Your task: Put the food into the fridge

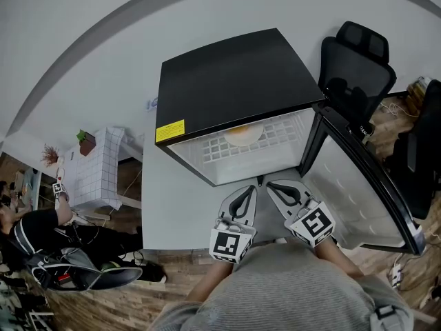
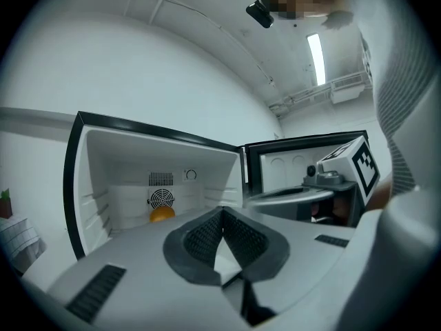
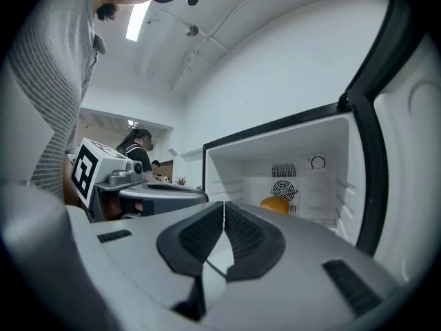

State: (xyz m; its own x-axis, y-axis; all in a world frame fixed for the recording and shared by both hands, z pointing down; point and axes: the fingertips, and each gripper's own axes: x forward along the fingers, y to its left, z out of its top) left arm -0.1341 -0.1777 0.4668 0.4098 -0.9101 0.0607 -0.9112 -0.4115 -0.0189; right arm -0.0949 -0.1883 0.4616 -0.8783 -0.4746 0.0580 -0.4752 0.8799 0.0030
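A small black fridge (image 1: pixel 234 88) stands open, its door (image 1: pixel 365 185) swung out to the right. An orange, round piece of food (image 1: pixel 242 134) lies at the back of the white wire shelf (image 1: pixel 227 150), in front of the fan; the orange food (image 2: pixel 162 214) shows in the left gripper view and the orange food (image 3: pixel 275 204) in the right gripper view. My left gripper (image 1: pixel 252 189) and right gripper (image 1: pixel 270 185) are side by side just in front of the fridge opening, outside it. Both are shut with nothing between the jaws.
An office chair (image 1: pixel 355 64) stands behind the fridge at right. A small white tiled table (image 1: pixel 96 164) with a plant (image 1: pixel 86 142) is at left. A seated person (image 1: pixel 34 229) is at far left. Wooden floor runs along the bottom.
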